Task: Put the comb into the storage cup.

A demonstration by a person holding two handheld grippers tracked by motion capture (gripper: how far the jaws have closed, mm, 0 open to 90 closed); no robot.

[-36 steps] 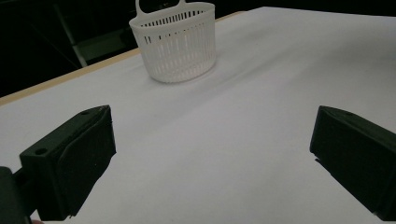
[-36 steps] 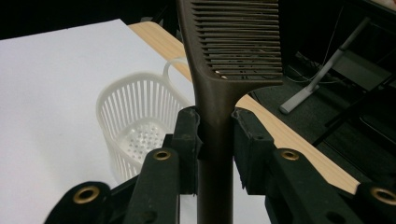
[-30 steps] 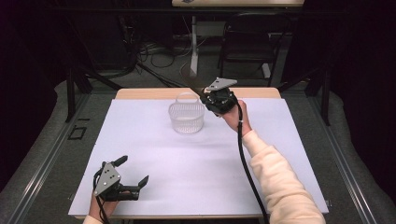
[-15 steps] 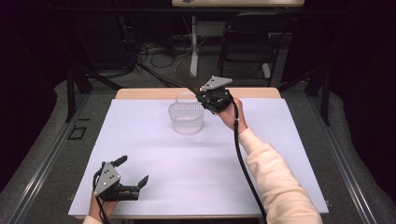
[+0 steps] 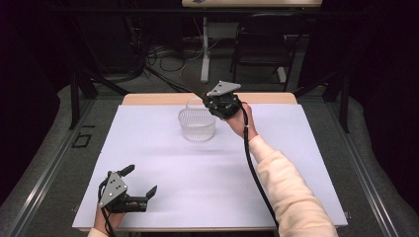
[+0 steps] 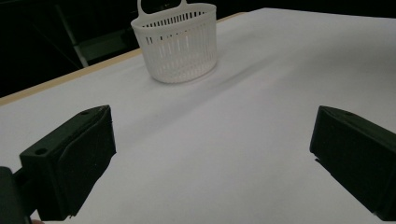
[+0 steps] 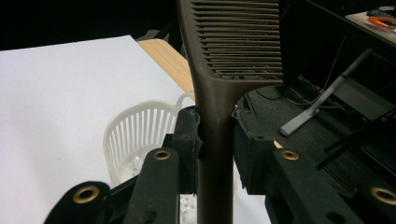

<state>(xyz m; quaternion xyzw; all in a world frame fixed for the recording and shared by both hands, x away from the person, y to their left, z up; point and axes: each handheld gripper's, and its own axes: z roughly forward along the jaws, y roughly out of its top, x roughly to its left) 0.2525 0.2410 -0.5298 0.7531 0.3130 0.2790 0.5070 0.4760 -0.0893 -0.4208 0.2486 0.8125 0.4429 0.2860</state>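
Right tool (image 7: 215, 140) clamped on a dark comb (image 7: 233, 56) by its handle, held just above the white slatted basket (image 5: 197, 124) at 12 o'clock on the white worktop (image 5: 296, 148); left tool (image 5: 140, 186), jaws apart, rests at 7 o'clock, well apart.

Overhead forward-down view; tool cameras sharing basket (image 6: 176, 44)
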